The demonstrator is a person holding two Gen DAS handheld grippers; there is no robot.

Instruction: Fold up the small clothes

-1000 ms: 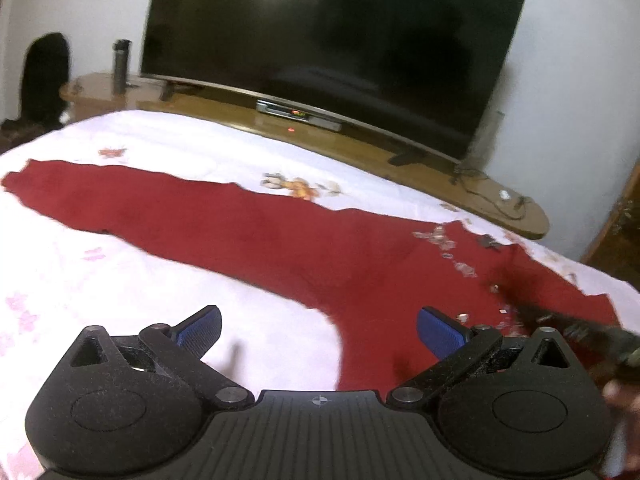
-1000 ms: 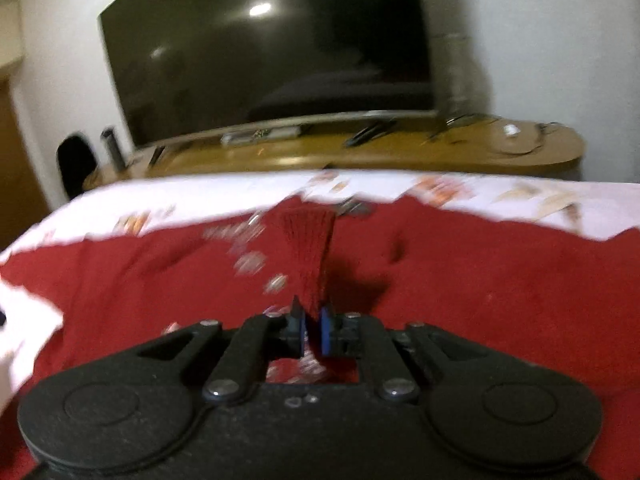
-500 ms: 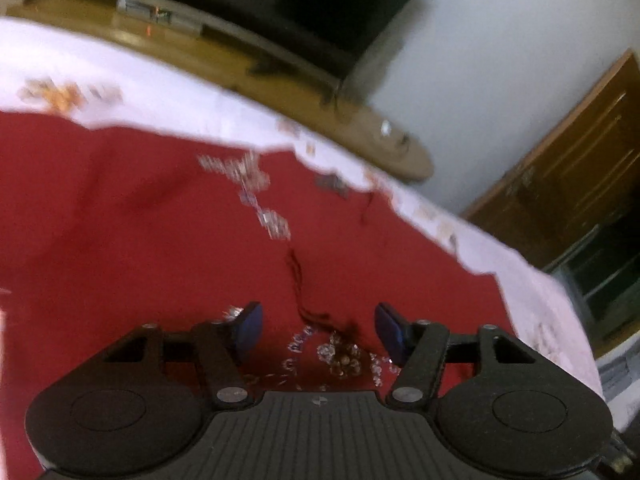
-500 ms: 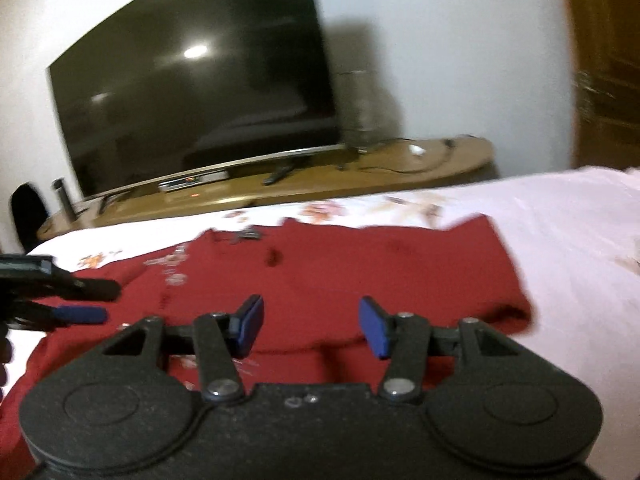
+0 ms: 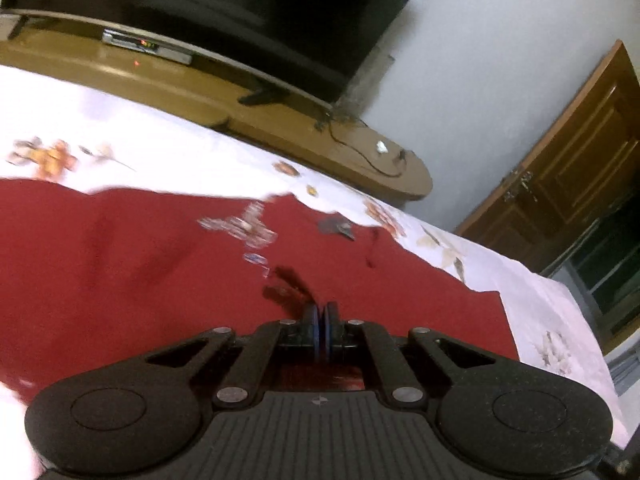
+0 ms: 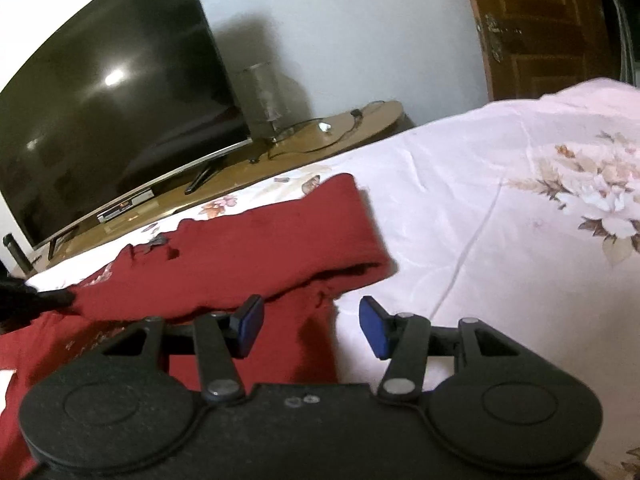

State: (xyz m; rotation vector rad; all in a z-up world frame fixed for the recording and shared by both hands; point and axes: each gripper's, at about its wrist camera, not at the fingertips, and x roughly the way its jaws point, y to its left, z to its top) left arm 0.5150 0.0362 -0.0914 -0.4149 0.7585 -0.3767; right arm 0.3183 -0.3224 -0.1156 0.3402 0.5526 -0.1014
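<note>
Red garment point(image 5: 160, 280) on floral bedsheet point(image 6: 480, 200): left gripper point(image 5: 320, 316), open moments ago, now pinches fabric; right gripper point(image 6: 312, 328) released, jaws spread. Fold handover underway.

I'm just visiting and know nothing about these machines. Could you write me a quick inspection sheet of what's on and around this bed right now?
Surface: bed sheet, white with flower print, creased.
Job's things: red garment spread flat, sparkly trim near the neck; one sleeve lies across the sheet.
Clutter: nothing seen on the bed.
Tongs: left tongs shut, pinching the red garment; right tongs open, above its edge.
Cables: loose wires on the wooden TV stand.
Surroundings: large dark TV, wooden door.
</note>
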